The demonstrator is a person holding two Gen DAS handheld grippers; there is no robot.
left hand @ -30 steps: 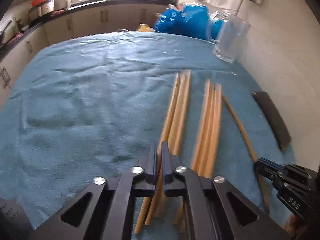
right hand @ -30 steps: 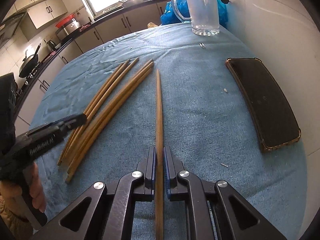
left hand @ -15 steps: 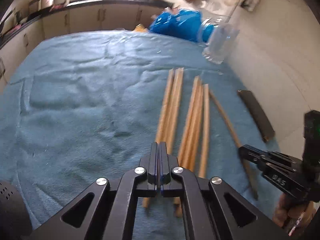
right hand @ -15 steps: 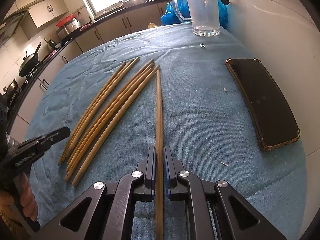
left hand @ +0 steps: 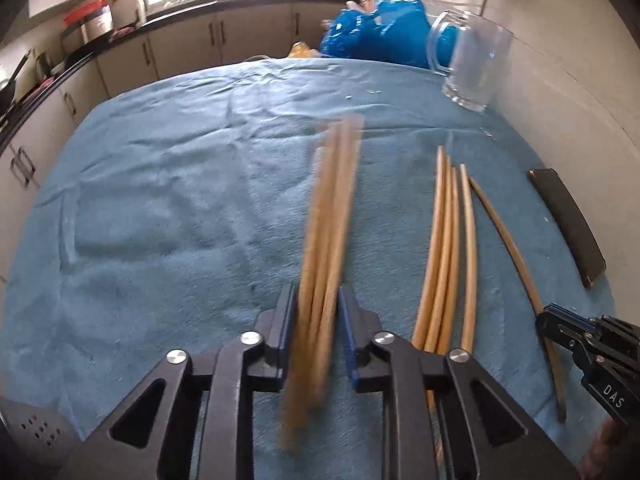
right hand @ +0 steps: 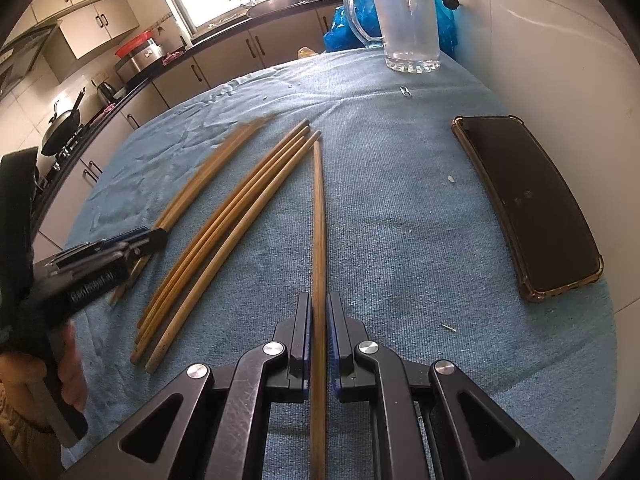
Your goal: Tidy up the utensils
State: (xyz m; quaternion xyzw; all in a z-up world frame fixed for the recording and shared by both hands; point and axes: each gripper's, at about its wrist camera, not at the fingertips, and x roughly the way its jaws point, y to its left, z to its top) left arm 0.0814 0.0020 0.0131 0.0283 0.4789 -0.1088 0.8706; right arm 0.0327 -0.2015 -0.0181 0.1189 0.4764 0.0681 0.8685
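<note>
Several wooden chopsticks lie on a blue towel [left hand: 160,200]. My left gripper [left hand: 318,300] is shut on a blurred bundle of chopsticks [left hand: 332,216]; it also shows at the left of the right wrist view [right hand: 154,236]. A group of several chopsticks [left hand: 448,248] lies to its right, also in the right wrist view [right hand: 224,232]. My right gripper [right hand: 319,308] is shut on a single chopstick [right hand: 319,220] that lies along the towel. It shows in the left wrist view [left hand: 556,320] at the lower right.
A clear glass mug [right hand: 408,20] stands at the far end of the towel, also in the left wrist view [left hand: 472,68]. A black phone [right hand: 528,200] lies near the right wall. A blue plastic bag [left hand: 380,36] sits behind the mug. Kitchen counters run along the left.
My left gripper, empty and shut half a second ago, has moved left and now grips the left bundle of chopsticks, which blurs with motion. My right gripper keeps its single chopstick, barely moved.
</note>
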